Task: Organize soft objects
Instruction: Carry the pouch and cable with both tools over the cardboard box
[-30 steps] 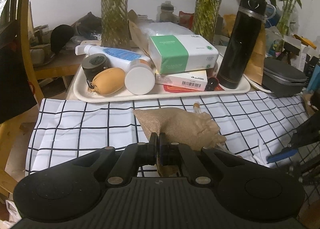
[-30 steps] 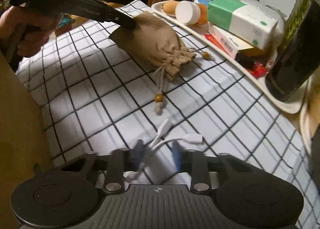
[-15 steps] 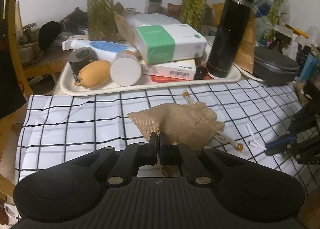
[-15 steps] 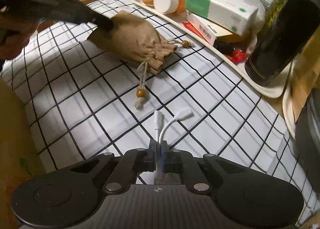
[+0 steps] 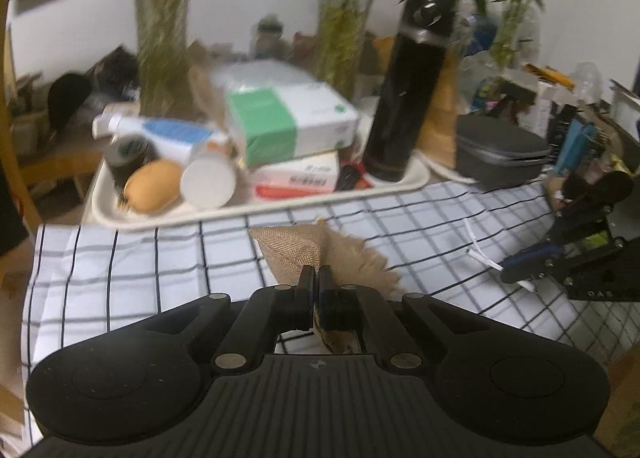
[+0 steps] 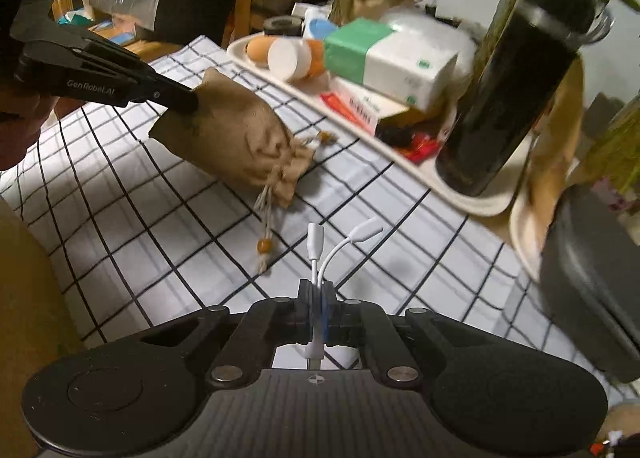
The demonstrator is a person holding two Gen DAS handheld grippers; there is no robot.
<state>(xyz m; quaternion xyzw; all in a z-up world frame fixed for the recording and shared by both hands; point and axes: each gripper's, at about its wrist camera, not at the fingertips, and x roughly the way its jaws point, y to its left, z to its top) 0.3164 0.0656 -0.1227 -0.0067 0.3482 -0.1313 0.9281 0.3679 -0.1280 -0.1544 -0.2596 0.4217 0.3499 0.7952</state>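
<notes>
A tan burlap drawstring pouch (image 6: 236,138) hangs tilted above the checked tablecloth (image 6: 132,194), its gathered mouth and beaded strings drooping toward the cloth. My left gripper (image 5: 316,278) is shut on the pouch's (image 5: 296,254) closed bottom corner; in the right wrist view the left gripper (image 6: 188,100) reaches in from the left. My right gripper (image 6: 318,290) is shut on a short white adapter cable (image 6: 320,246), whose two plug ends stick up past the fingertips. The left wrist view shows the right gripper (image 5: 516,272) at the right with the cable (image 5: 480,254) in it.
A cream tray (image 5: 260,206) at the cloth's far edge holds a green-and-white tissue pack (image 5: 288,122), a tall black bottle (image 5: 408,98), jars and boxes. A grey zip case (image 5: 500,154) sits to the right. Plant vases stand behind. A person's hand (image 6: 16,122) holds the left gripper.
The right gripper shut on the white cable and lifted it off the cloth. The left gripper raised the pouch, so its mouth end now droops.
</notes>
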